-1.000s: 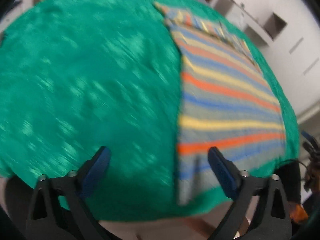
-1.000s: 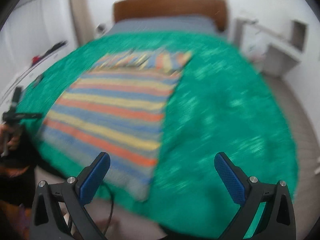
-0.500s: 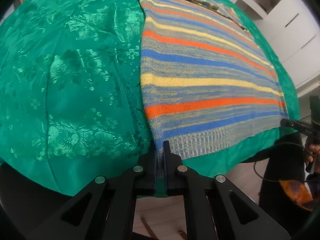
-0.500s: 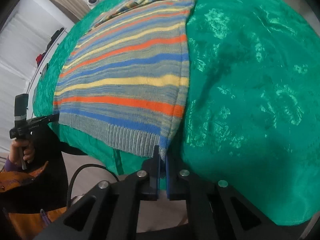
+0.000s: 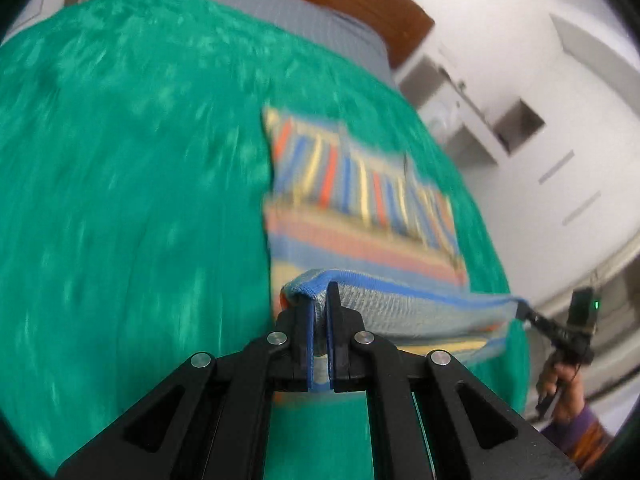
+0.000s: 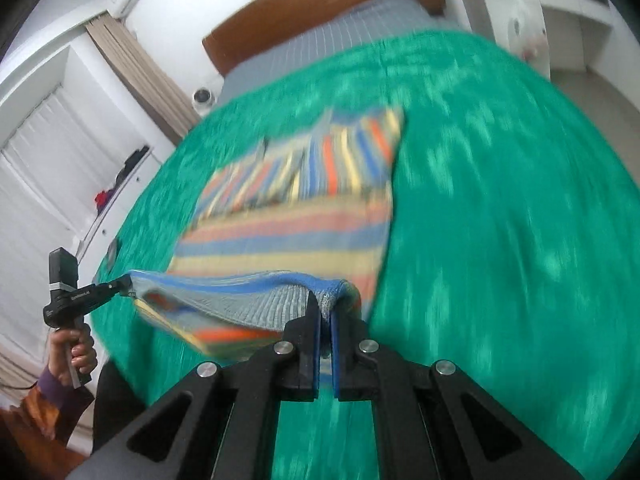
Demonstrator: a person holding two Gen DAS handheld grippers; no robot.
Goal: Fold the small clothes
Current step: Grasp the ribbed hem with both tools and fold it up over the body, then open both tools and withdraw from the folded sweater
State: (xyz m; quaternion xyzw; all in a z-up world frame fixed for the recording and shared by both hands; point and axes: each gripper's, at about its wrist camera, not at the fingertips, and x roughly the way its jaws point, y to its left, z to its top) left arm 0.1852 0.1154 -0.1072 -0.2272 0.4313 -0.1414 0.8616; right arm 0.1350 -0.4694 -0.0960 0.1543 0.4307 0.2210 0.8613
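A striped knit sweater in blue, orange, yellow and grey lies on a green bedspread; it also shows in the right wrist view. My left gripper is shut on the left corner of its ribbed hem. My right gripper is shut on the right corner of the hem. The hem is lifted off the bed and stretched between both grippers, over the sweater's lower part. The far end with the sleeves lies flat.
The bed has a wooden headboard and a grey sheet at the far end. White shelves stand to the right of the bed, a white wardrobe to the left. Floor runs along the right side.
Both grippers, shut on the hem corners at the bed's near edge half a second ago, have lifted the hem and carried it forward over the sweater. One second ago both were open.
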